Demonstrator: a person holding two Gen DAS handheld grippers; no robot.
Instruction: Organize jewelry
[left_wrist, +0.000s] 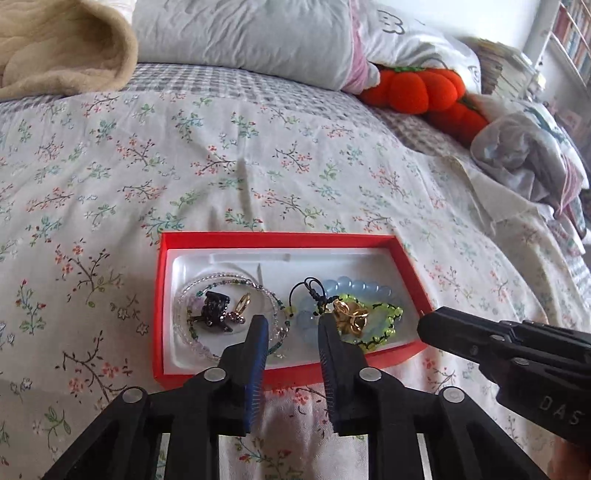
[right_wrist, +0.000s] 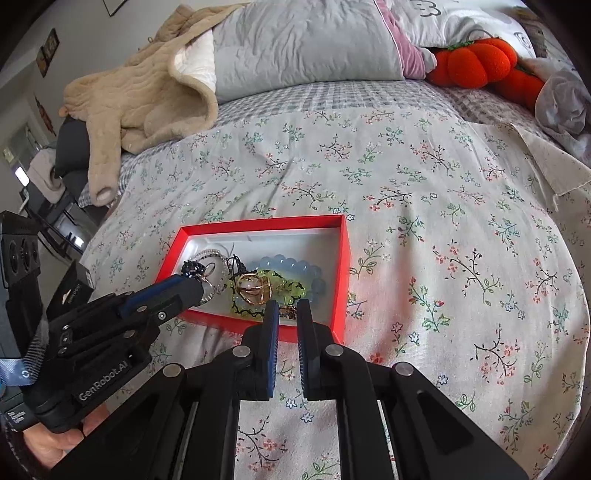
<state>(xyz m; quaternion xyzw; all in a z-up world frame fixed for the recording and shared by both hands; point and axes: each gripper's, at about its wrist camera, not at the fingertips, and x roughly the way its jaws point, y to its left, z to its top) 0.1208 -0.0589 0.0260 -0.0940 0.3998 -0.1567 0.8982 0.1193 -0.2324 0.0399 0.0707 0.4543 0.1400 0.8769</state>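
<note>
Your red box (left_wrist: 236, 239) sits on the floral bed cover (left_wrist: 110, 177), open bedding to its left and beyond it. Inside, left to right: one clear beaded bracelet (left_wrist: 192, 291) ringing a dark charm (left_wrist: 216, 308), one pale blue bead bracelet (left_wrist: 354, 286), one yellow-green bracelet (left_wrist: 388, 325) with a gold ring (left_wrist: 351, 317) on it. Your left tool (left_wrist: 293, 325) hovers over the near rim, jaws parted, empty. Your right tool (right_wrist: 287, 308) is narrowly parted at the near right rim, gripping nothing.

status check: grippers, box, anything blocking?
Left gripper open, empty, over red box. Right gripper part-open, empty, at box's near edge. Bracelets and gold ring all in box. Nothing blocking.
</note>
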